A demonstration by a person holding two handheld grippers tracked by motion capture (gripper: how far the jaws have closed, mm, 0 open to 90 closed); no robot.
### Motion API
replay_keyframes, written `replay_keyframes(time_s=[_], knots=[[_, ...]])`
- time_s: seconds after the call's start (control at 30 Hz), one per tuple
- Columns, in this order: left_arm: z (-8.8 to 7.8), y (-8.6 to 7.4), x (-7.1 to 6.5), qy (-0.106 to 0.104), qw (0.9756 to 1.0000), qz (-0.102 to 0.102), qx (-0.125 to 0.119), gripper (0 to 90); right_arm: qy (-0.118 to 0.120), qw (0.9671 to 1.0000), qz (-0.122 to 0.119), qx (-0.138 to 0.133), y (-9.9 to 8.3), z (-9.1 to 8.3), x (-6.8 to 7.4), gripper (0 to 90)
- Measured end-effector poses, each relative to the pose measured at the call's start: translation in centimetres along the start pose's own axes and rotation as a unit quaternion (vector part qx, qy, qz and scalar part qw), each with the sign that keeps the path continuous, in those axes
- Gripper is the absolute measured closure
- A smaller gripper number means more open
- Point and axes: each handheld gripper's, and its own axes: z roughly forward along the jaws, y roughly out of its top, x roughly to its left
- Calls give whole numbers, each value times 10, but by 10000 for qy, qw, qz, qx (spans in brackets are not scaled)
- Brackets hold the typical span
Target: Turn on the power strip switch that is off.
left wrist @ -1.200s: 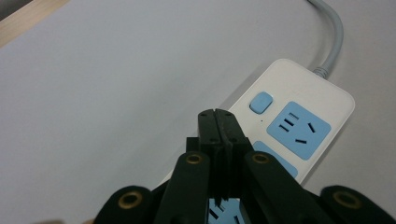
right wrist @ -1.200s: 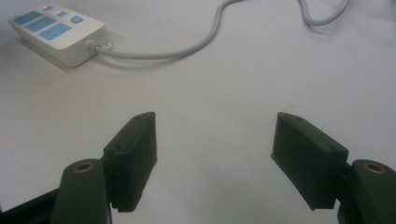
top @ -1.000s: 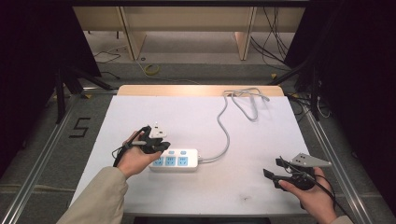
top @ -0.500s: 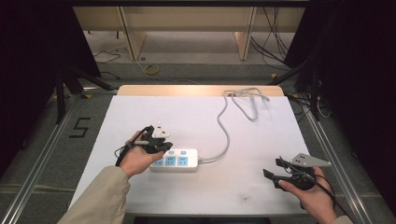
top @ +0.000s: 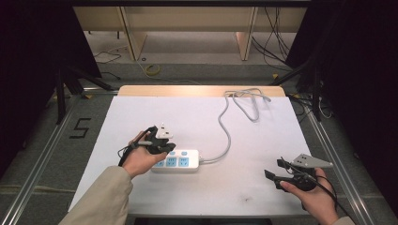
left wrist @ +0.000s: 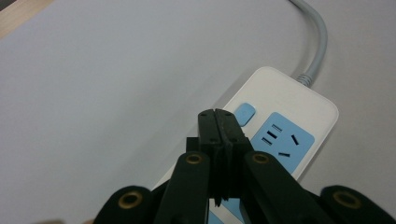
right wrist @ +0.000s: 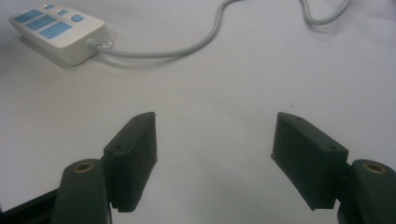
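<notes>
A white power strip (top: 184, 162) with blue sockets lies on the white table (top: 263, 131), left of centre. Its grey cable (top: 228, 133) curves toward the far right and ends in loops. My left gripper (top: 165, 148) hovers over the strip's left end, jaws shut with nothing between them. In the left gripper view its tips (left wrist: 222, 122) sit just beside a small blue button (left wrist: 245, 113), with a blue socket (left wrist: 282, 142) to the right. My right gripper (top: 276, 169) rests low at the front right, open and empty. The strip (right wrist: 56, 28) lies far off at the upper left, seen past its jaws (right wrist: 215, 154).
The cable's coiled end (top: 248, 101) lies near the table's wooden far edge (top: 187, 90). Metal rails (top: 42, 154) run along both sides of the table. Beyond the far edge stand shelving legs, with loose wires (top: 152, 70) on the floor.
</notes>
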Motion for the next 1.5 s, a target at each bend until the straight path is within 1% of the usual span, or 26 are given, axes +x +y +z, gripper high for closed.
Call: replay_keyframes(time_s=[0.3, 0.5, 0.7, 0.97, 1.07, 1.5], knots=[[2, 3, -2, -35, 10000, 32, 17, 897, 3, 10000, 6, 3, 0, 0, 0, 310], [4, 4, -4, -108, 9999, 58, 55, 897, 3, 10000, 12, 2, 0, 0, 0, 310], [5, 6, -5, -123, 9999, 82, 69, 897, 11, 10000, -4, 16, 0, 0, 0, 310], [8, 7, -7, -140, 9998, 66, 89, 897, 10, 10000, -5, 18, 0, 0, 0, 310], [9, 8, -7, -144, 9998, 115, 116, 897, 18, 10000, -3, 19, 0, 0, 0, 310], [16, 13, -10, -230, 9994, 176, 210, 897, 17, 10000, 0, 21, 0, 0, 0, 310]])
